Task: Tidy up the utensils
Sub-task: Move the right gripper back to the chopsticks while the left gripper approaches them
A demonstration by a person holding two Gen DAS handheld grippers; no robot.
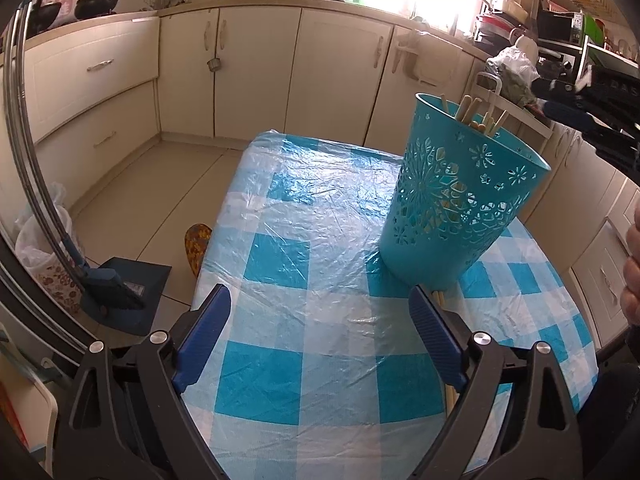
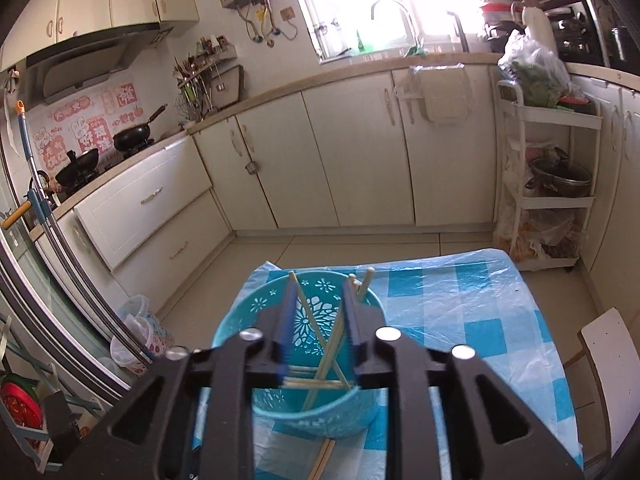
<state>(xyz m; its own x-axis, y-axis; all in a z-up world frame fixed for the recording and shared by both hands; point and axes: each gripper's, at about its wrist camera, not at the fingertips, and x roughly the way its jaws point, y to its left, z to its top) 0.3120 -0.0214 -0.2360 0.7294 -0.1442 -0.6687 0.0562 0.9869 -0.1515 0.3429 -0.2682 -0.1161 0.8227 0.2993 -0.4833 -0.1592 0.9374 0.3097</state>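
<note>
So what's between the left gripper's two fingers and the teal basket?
Mostly bare checked tablecloth; chopsticks lie by the teal basket base, beside the left gripper. Left wrist view.

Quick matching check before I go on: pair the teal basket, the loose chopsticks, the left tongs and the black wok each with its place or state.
Things:
1. teal basket
2. loose chopsticks
3. left tongs
4. black wok

Places or states:
A. open, nothing between the pads
B. on the stove at the back
C. lying flat on the checked tablecloth beside the basket's base
D. standing on the table, with chopsticks inside

Pairs: 1-D, 2-C, 3-A, 4-B
</note>
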